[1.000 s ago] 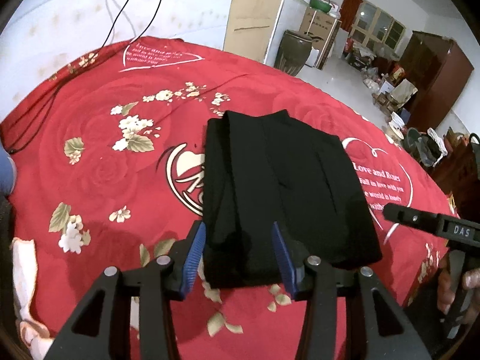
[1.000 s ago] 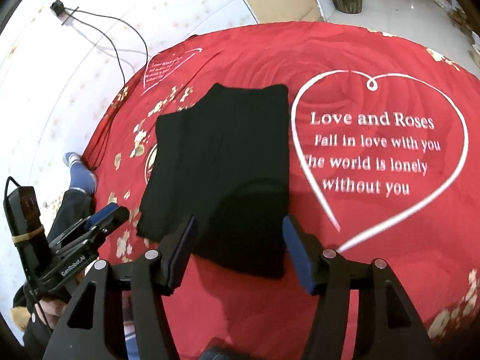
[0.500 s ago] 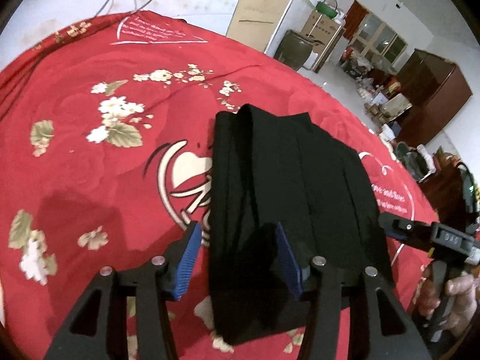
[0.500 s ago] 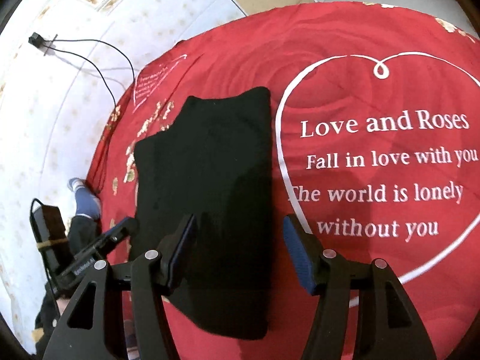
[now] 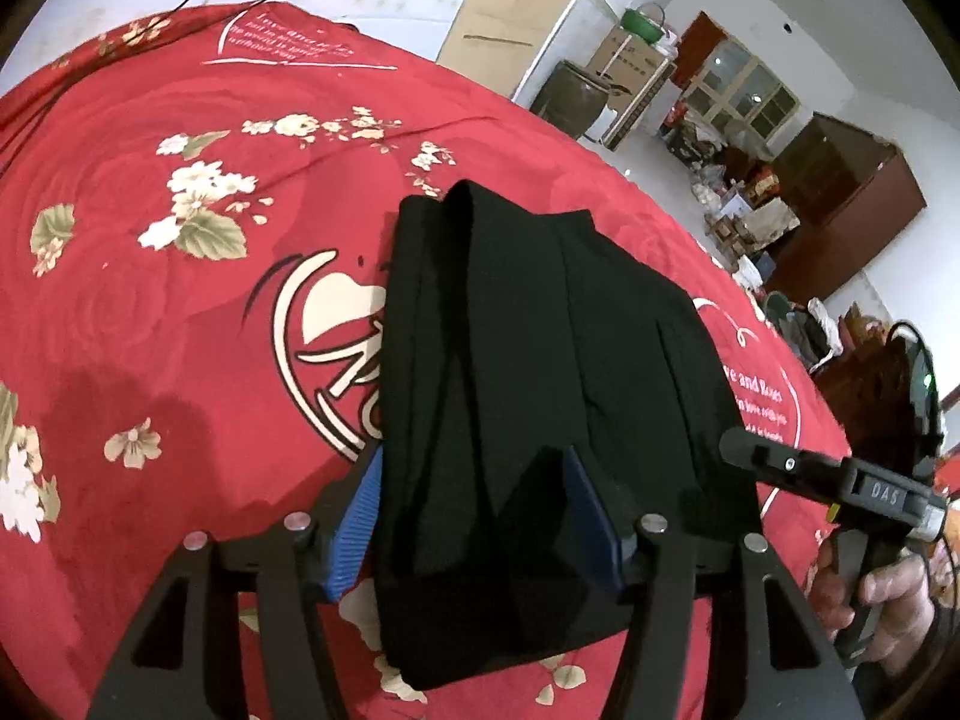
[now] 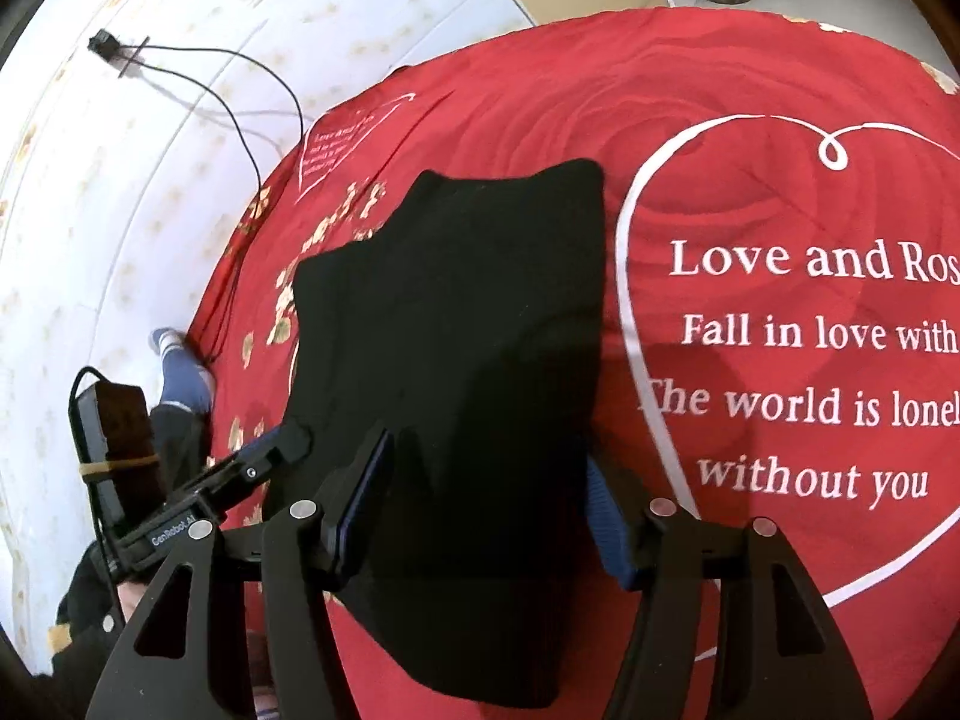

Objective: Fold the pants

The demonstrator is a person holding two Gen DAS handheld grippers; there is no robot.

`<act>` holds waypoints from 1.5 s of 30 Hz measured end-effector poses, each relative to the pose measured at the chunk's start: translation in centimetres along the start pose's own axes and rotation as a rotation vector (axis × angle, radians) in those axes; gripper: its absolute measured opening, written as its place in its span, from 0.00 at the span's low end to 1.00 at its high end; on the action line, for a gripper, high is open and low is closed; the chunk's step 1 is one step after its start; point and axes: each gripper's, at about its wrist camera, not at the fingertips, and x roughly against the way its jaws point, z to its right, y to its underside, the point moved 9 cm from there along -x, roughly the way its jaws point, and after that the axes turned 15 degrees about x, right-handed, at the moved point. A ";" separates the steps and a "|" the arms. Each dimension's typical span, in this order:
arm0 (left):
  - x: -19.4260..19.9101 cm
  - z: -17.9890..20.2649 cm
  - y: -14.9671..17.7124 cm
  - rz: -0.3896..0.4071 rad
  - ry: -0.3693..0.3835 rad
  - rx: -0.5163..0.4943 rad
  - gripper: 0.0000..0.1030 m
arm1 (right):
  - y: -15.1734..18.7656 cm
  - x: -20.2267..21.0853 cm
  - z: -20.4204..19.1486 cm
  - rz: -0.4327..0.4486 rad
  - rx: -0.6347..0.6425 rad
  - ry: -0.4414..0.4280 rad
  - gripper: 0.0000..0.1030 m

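Left tool: our left tool [image 5: 474, 516] has its blue-padded jaws spread wide, straddling the near edge of the cloth; nothing is pinched.
Right tool: our right tool [image 6: 489, 510] is likewise spread open over the near edge, gripping nothing that we can see.
Task thing: the black, partly folded fabric pants [image 5: 540, 372] lie flat on the red rose-printed bedspread [image 5: 150, 300], roughly mid-bed.
Key relation: from either tool the pants run straight ahead toward 12 o'clock; their long axis points away from us, and the short near edge sits between each tool's fingers. In the left view the cloth fills the gap and spills to 3 o'clock; in the right view it leans to 11 o'clock.
Nearer hand: we judge both about equally close, one at each near corner; the right tool shows at 4 o'clock in the left view, the left tool at 8 o'clock in the right view.
Edges: lengthwise creases and layered folds show along the left side; the far edge looks uneven.
Open room: bare bedspread lies at 12 o'clock beyond the far edge and at 3 o'clock over the white printed heart with lettering [image 6: 780, 330].
Next move, we judge: close on the near edge and carry it toward 12 o'clock.
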 end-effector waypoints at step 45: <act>0.1 2.9 -1.2 0.097 -0.157 -0.125 0.24 | -1.6 -0.8 -0.2 0.023 0.034 0.021 0.18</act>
